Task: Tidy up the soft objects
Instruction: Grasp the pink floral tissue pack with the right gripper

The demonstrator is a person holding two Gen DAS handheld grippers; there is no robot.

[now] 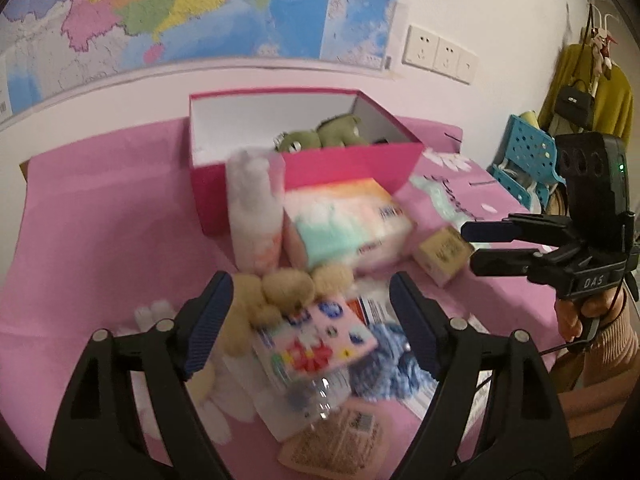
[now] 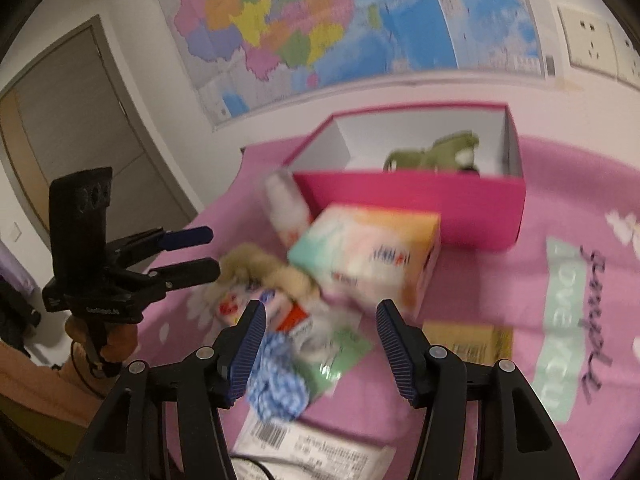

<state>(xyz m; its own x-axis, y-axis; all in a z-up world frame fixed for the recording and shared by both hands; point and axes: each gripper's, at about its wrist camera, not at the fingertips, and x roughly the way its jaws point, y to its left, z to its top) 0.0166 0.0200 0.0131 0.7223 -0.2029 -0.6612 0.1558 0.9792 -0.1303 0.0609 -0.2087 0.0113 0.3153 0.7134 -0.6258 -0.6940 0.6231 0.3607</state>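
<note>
1. The open pink cardboard box (image 1: 352,168) sits at the back of the pink-covered tabletop (image 1: 100,220), with a green plush toy (image 1: 320,136) already inside. The other soft things lie heaped in front of the box: a tan plush bear (image 1: 276,292), a pastel wrapped tissue pack (image 1: 348,228), a white fluffy roll (image 1: 252,208) leaning against the box's front wall, and a blue-and-white knitted piece (image 2: 276,380).

2. The left claw (image 1: 312,328) is spread wide with nothing in it, above the bear and a small patterned pink packet (image 1: 320,340). The risk: closing here could catch the packet or the clear plastic bottle (image 1: 320,396) along with the bear, as they overlap.

3. The right claw (image 2: 320,344) is also wide open and empty, above the knitted piece and a green flat packet (image 2: 340,352). A loose knit could snag on the ribbed pads, I'd guess, and drag neighbours.

4. The two claws point at the same heap in front of the box, so they could collide.

5. The tissue pack leans near the box; bumping it may topple the roll.
</note>
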